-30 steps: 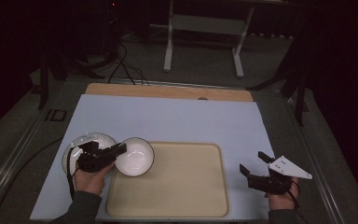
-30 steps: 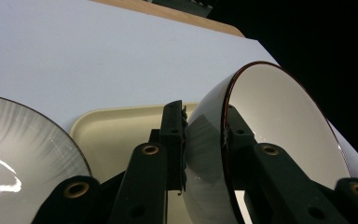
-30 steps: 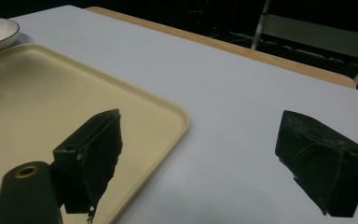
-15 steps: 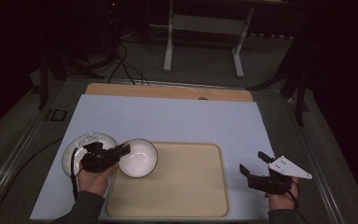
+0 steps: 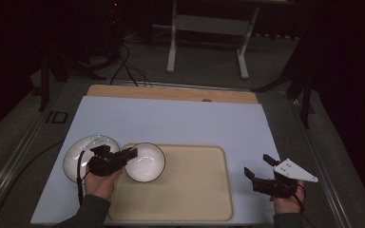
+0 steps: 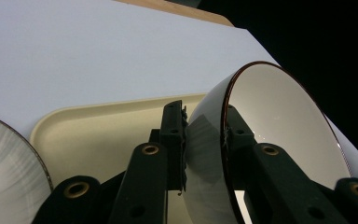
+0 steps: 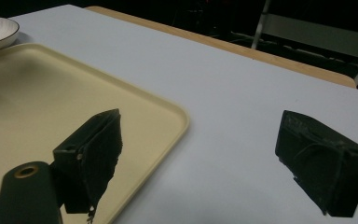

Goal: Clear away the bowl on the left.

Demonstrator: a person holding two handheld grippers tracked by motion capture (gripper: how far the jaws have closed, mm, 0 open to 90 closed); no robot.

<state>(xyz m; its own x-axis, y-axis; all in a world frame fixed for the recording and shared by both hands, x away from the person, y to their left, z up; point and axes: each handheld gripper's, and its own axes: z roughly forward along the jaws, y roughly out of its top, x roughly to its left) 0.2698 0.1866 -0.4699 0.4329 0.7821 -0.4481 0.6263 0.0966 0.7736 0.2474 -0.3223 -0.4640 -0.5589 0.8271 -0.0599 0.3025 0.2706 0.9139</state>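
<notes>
A white bowl (image 5: 146,162) with a dark rim hangs tilted over the left end of the cream tray (image 5: 195,190). My left gripper (image 5: 129,155) is shut on its rim; in the left gripper view the bowl (image 6: 279,140) has its wall pinched between the two jaws of the left gripper (image 6: 204,135). A white plate (image 5: 81,154) with a dark rim lies on the table left of the tray, partly under my left hand. My right gripper (image 5: 260,166) hovers open near the table's front right, right of the tray, with nothing between its fingers (image 7: 93,154).
The table top is a pale blue sheet (image 5: 180,121) with a wooden strip (image 5: 171,92) along the far edge. Beyond it, a metal stand (image 5: 209,28) and cables lie on the dark floor. In the right gripper view the tray's corner (image 7: 168,116) sits just left of the open jaws.
My left gripper has carried the bowl slightly to the right and toward me, farther over the tray. The right gripper has not moved.
</notes>
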